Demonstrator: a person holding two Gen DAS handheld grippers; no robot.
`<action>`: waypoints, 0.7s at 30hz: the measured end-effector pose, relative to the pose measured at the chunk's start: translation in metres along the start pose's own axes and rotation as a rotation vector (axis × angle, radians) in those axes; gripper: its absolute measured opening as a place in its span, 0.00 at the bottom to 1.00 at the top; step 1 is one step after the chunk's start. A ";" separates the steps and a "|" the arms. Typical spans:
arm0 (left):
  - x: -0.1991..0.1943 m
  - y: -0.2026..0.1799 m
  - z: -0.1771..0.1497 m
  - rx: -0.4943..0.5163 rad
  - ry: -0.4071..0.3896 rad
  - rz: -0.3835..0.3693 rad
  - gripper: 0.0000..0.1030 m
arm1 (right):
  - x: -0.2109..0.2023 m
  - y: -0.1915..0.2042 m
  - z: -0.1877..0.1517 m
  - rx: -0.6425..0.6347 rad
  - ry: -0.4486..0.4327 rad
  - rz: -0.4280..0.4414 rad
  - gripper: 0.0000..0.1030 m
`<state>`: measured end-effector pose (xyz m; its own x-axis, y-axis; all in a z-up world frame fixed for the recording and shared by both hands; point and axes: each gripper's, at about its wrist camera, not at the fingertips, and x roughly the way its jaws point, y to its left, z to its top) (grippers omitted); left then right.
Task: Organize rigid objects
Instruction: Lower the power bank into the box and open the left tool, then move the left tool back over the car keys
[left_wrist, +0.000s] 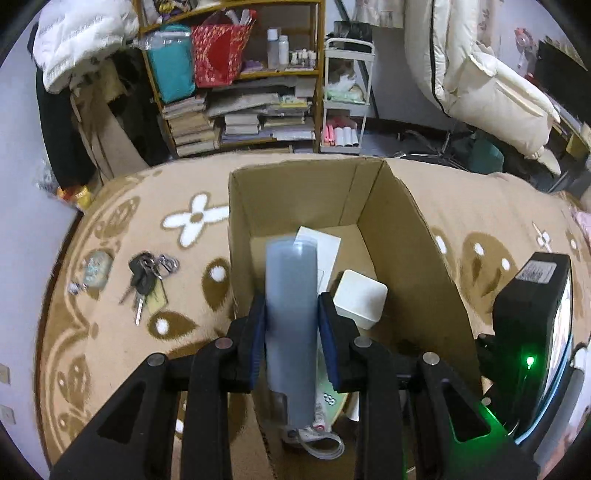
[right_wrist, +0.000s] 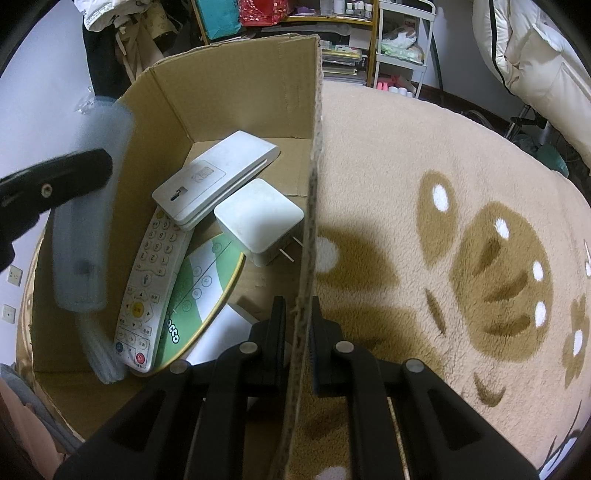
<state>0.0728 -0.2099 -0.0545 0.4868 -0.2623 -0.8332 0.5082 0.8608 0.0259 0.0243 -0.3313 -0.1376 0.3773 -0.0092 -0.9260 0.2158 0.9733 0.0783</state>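
Note:
My left gripper (left_wrist: 291, 314) is shut on a long grey translucent case (left_wrist: 291, 321), held above the open cardboard box (left_wrist: 295, 192). The right wrist view shows the same grey case (right_wrist: 88, 221) blurred over the box's left side. My right gripper (right_wrist: 298, 325) is shut on the box's right wall (right_wrist: 310, 192), one finger on each side. Inside the box lie a white remote (right_wrist: 147, 288), a flat white device (right_wrist: 218, 177), a white plug adapter (right_wrist: 258, 221) and a green-and-white card (right_wrist: 199, 299).
A bunch of keys (left_wrist: 146, 277) and a small pale packet (left_wrist: 96, 267) lie on the tan patterned blanket (left_wrist: 129, 236) left of the box. Behind stand a crowded bookshelf (left_wrist: 240, 92) and a white cart (left_wrist: 343, 96). The right gripper's body (left_wrist: 532, 332) shows at right.

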 end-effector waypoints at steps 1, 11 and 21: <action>-0.003 -0.002 0.001 0.020 -0.019 0.015 0.24 | 0.000 0.002 0.000 -0.004 -0.001 0.000 0.11; -0.032 0.005 0.014 0.094 -0.059 0.039 0.38 | -0.001 0.001 0.000 -0.007 -0.003 -0.005 0.11; -0.037 0.069 0.030 0.024 -0.118 0.071 0.94 | -0.001 0.001 -0.002 -0.004 -0.007 -0.006 0.11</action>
<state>0.1115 -0.1541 -0.0050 0.6015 -0.2519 -0.7581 0.4860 0.8685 0.0970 0.0221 -0.3303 -0.1373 0.3825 -0.0163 -0.9238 0.2145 0.9741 0.0717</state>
